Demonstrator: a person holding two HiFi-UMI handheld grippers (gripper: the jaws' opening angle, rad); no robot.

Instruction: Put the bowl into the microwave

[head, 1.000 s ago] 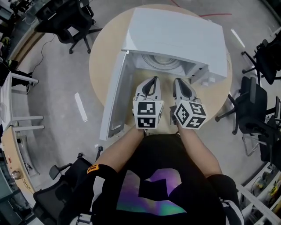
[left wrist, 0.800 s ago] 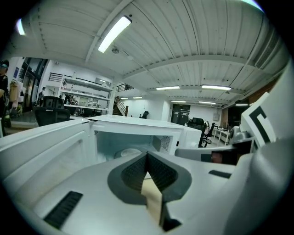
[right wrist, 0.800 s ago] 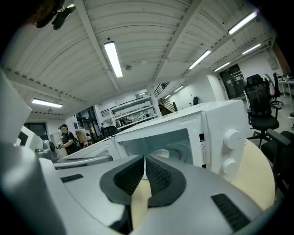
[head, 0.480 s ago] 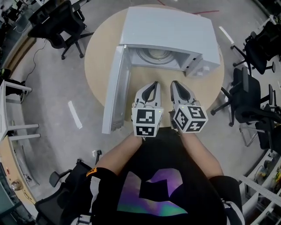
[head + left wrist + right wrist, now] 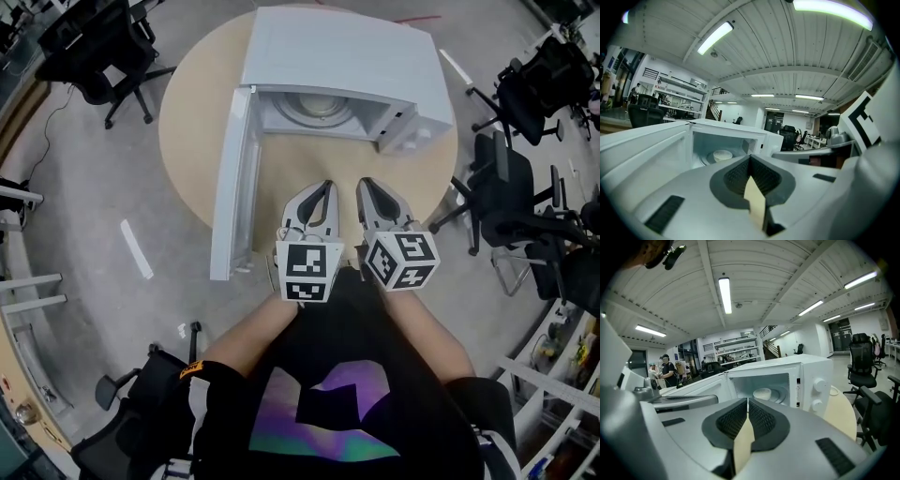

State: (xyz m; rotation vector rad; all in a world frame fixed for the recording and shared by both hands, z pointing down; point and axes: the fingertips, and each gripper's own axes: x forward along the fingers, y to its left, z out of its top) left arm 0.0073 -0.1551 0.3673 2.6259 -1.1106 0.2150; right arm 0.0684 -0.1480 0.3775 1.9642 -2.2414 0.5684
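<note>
Head view: the bowl (image 5: 323, 106) sat on the turntable inside the microwave (image 5: 347, 56). My left gripper (image 5: 325, 186) and right gripper (image 5: 364, 184) hung by the counter (image 5: 187, 131) edge. Only the open door (image 5: 234, 178) seemed left to do; I'd push its free edge round. Left gripper view: fingers (image 5: 740, 176) pressed together, empty. Right gripper view: likewise; office chairs (image 5: 860, 362) stood well apart, blocking nothing.

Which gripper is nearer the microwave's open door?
The left gripper, beside the swung-open door; the right gripper sits toward the knobs.
</note>
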